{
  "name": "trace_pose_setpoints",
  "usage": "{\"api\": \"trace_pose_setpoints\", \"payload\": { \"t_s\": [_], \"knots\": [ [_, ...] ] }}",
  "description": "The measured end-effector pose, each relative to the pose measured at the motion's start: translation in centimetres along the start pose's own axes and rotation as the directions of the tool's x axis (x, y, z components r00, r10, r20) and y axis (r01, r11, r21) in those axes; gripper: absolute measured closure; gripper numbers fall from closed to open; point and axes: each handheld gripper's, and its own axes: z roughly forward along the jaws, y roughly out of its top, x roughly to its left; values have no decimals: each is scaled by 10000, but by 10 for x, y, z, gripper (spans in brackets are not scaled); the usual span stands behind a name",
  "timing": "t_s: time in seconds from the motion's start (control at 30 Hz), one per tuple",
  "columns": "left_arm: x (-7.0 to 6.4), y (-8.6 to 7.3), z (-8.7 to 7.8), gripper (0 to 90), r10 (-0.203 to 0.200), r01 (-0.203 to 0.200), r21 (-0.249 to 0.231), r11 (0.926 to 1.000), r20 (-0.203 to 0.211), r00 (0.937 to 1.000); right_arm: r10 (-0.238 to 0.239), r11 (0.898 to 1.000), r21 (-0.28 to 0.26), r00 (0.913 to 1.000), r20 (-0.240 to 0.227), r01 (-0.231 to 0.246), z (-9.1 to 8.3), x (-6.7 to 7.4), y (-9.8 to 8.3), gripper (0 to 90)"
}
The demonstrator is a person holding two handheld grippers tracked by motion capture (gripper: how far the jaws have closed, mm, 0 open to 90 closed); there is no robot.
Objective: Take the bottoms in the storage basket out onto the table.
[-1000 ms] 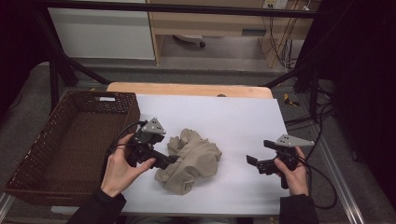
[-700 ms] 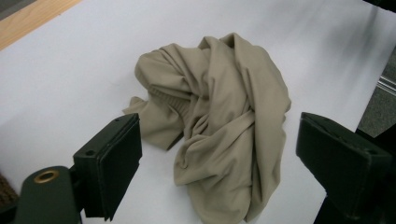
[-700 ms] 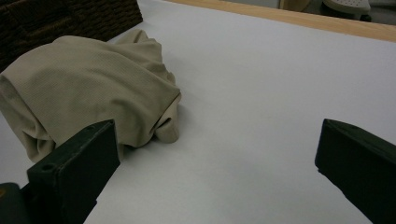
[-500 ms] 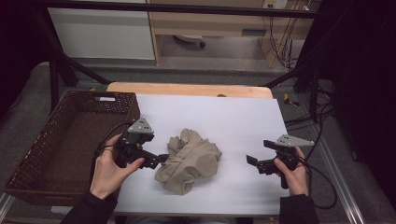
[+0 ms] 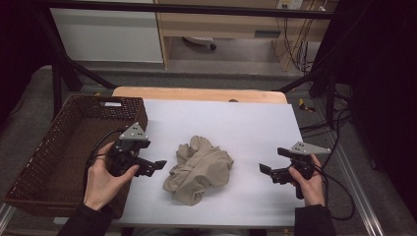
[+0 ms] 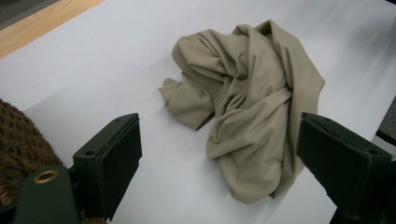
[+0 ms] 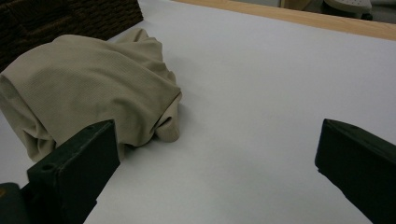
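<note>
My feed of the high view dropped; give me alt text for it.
A crumpled beige cloth lies mid-table on a white sheet, untouched. The left gripper and right gripper flank it, jaws open and empty, and a brown wicker basket sits at the left edge.

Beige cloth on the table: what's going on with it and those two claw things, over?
Left gripper open, right gripper open, both empty. Beige cloth crumpled between them, untouched. Nothing in the way.

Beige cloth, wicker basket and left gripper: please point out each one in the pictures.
beige cloth [image 5: 199, 169], high view, middle of the crumpled heap.
wicker basket [image 5: 105, 102], high view, far rim.
left gripper [image 5: 161, 164], high view, between its open fingertips.
</note>
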Motion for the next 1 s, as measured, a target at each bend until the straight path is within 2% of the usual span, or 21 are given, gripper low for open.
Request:
{"api": "trace_pose_setpoints", "payload": {
  "t_s": [0.47,1.0],
  "knots": [
    [19,-22,-12,142,-341,337,-76,9994,-437,9985,-42,10000,37,10000,8,42,1,0,0,4],
    [39,-51,-24,139,-738,723,-202,9972,-888,9933,-26,10000,69,10000,24,26,1,0,-1,4]
  ]
}}
